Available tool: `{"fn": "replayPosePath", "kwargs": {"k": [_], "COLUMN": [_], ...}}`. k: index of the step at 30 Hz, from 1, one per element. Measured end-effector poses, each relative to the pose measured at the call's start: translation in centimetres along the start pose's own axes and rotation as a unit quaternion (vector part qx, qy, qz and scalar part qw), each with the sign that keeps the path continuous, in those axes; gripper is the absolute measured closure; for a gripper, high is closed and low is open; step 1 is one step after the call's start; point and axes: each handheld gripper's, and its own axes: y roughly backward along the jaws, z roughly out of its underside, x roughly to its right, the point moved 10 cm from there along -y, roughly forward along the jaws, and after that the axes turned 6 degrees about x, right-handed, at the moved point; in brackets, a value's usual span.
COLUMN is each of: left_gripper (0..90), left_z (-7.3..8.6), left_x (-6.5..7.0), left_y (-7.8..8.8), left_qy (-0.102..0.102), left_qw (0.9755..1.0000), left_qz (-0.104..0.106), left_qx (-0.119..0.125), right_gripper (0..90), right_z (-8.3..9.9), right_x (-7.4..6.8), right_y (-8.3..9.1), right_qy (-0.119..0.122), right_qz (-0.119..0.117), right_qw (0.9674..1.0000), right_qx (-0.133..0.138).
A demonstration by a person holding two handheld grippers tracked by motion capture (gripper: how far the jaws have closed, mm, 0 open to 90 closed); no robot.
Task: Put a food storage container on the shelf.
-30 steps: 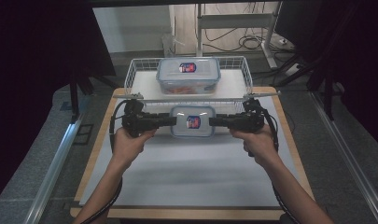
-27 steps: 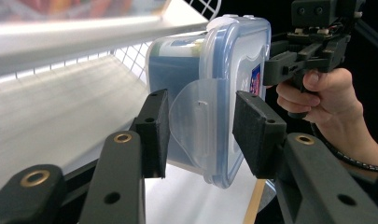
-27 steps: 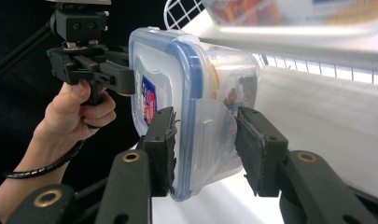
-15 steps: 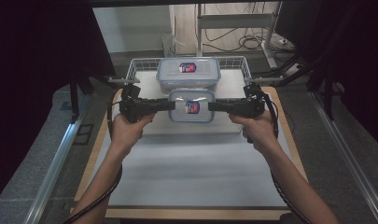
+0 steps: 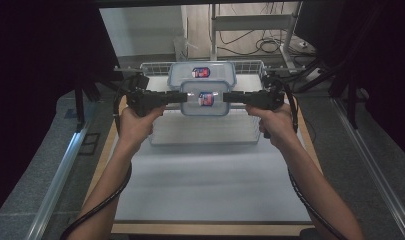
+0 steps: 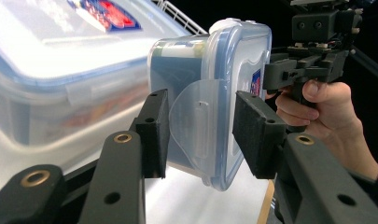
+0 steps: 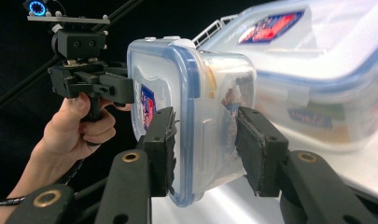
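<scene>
Above the wire basket (image 5: 155, 135) in the upper middle of the high view, the small lidded container (image 5: 205, 98) hangs between the two tools, carried farther up the frame than half a second ago, when it sat just short of the basket's near rim. It now overlaps the near edge of the larger container (image 5: 202, 75) resting at the basket's far end. The left gripper (image 5: 177, 97) is clenched on the small container's left end flap (image 6: 196, 126), and the right gripper (image 5: 230, 97) grasps the opposite flap (image 7: 214, 135). Both hands have advanced up the frame with it, off the white mat (image 5: 210, 185).
</scene>
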Motion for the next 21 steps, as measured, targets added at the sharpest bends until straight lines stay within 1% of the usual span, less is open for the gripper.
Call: {"fn": "replayPosePath", "kwargs": {"k": [5, 8, 16, 21], "left_gripper": [56.8, 56.8, 56.8, 56.8], "left_z": [-1.5, -2.1, -3.8, -5.0], "left_x": [0.0, -0.1, -0.8, -1.3], "left_y": [0.0, -0.1, -0.3, -0.5], "left_qy": [-0.001, -0.003, 0.001, 0.008], "left_qw": [1.0, 1.0, 0.9999, 0.9998], "left_qz": [-0.001, -0.001, -0.004, -0.005], "left_qx": [0.005, 0.006, 0.011, 0.018], "right_gripper": [58.2, 58.1, 58.0, 57.9], "right_z": [-1.6, -2.3, -3.9, -5.3], "right_x": [-0.1, 0.0, 0.5, 0.8], "right_y": [-0.1, -0.2, -0.8, -1.2], "right_qy": [0.002, 0.002, -0.005, -0.006], "right_qz": [0.001, 0.002, 0.003, 0.005], "right_qw": [1.0, 1.0, 0.9998, 0.9996], "right_qx": [0.006, 0.008, 0.018, 0.026]}}
